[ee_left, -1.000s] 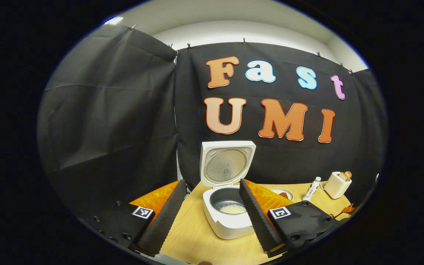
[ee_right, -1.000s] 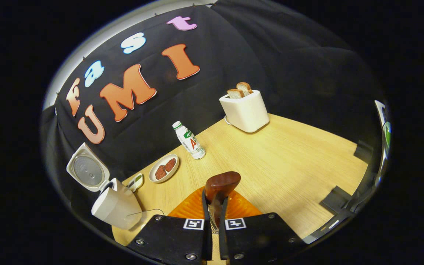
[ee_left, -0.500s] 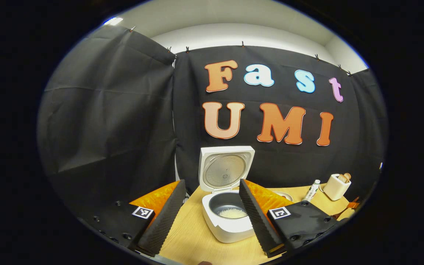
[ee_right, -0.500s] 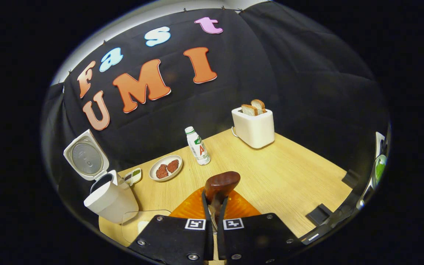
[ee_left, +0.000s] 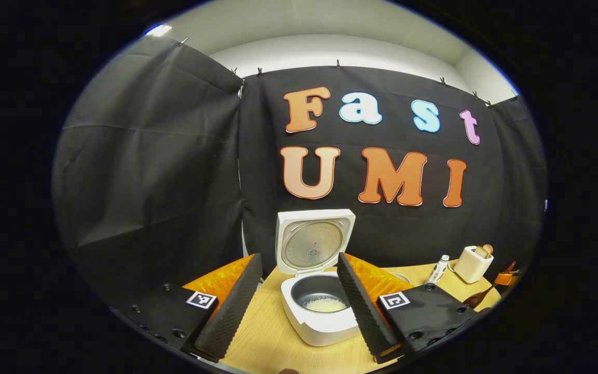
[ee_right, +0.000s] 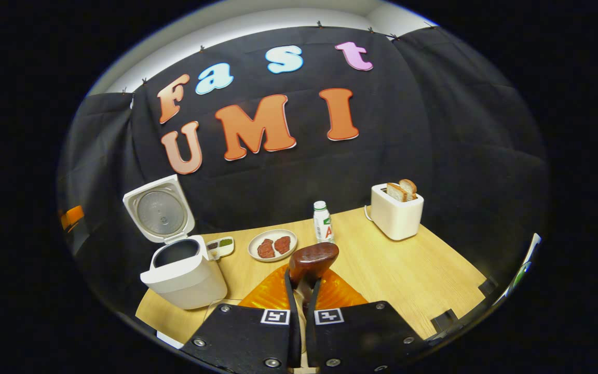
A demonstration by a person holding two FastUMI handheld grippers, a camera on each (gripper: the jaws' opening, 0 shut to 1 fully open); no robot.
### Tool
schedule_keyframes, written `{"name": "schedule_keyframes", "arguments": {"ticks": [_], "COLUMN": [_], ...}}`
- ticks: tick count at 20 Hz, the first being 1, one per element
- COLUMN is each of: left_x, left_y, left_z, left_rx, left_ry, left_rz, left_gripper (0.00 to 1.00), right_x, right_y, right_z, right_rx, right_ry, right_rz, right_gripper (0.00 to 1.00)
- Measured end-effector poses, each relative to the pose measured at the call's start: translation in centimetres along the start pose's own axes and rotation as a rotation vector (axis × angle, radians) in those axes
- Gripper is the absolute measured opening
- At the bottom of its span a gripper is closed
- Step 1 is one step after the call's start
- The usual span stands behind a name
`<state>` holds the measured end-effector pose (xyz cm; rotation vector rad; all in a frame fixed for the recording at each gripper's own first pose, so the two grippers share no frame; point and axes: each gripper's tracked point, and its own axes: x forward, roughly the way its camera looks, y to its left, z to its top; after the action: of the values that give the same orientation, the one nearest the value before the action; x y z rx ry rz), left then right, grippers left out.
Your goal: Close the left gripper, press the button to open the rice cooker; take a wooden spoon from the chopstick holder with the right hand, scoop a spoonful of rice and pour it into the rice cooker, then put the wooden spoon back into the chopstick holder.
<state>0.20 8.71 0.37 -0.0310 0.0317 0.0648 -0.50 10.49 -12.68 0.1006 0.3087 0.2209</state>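
Observation:
The white rice cooker stands open with its lid upright, and a little white rice lies in the dark pot. My left gripper is open a short way in front of it, one finger on each side of the cooker, touching nothing. My right gripper is shut on the dark wooden spoon, whose bowl sticks up just past the fingertips, over the table to the right of the cooker. In the left gripper view the spoon shows at the far right edge.
On the wooden table behind the spoon are a plate of meat, a small sauce dish, a white bottle and a toaster with bread. A clear container's rim sits by the cooker. Black cloth walls close in behind.
The right gripper has swung level and turned left with the spoon held, bringing the cooker nearer the middle of its view. The left gripper stays open and almost still; the spoon now shows at its right edge.

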Motion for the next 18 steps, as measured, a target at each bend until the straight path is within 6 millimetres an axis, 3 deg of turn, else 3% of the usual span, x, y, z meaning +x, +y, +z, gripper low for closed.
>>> {"name": "schedule_keyframes", "arguments": {"ticks": [2, 7, 15, 18], "left_x": [0.0, -0.3, -0.4, -0.4], "left_y": [0.2, 1.4, 3.3, 3.3], "left_z": [0.0, -0.5, -0.9, -1.5], "left_rx": [0.008, 0.04, 0.046, 0.043], "left_ry": [0.0, 0.014, 0.026, 0.043], "left_rz": [0.002, 0.012, 0.035, 0.031], "left_gripper": [1.0, 1.0, 1.0, 1.0], "right_x": [0.3, 1.2, 1.7, 2.4], "right_y": [2.0, 5.5, 6.3, 6.4], "right_z": [-1.0, -6.0, -13.1, -14.2], "right_rx": [-0.03, -0.106, -0.353, -0.344], "right_ry": [0.011, 0.103, 0.194, 0.186], "right_rz": [0.03, 0.063, -0.025, -0.059], "right_gripper": [0.03, 0.03, 0.03, 0.03]}}
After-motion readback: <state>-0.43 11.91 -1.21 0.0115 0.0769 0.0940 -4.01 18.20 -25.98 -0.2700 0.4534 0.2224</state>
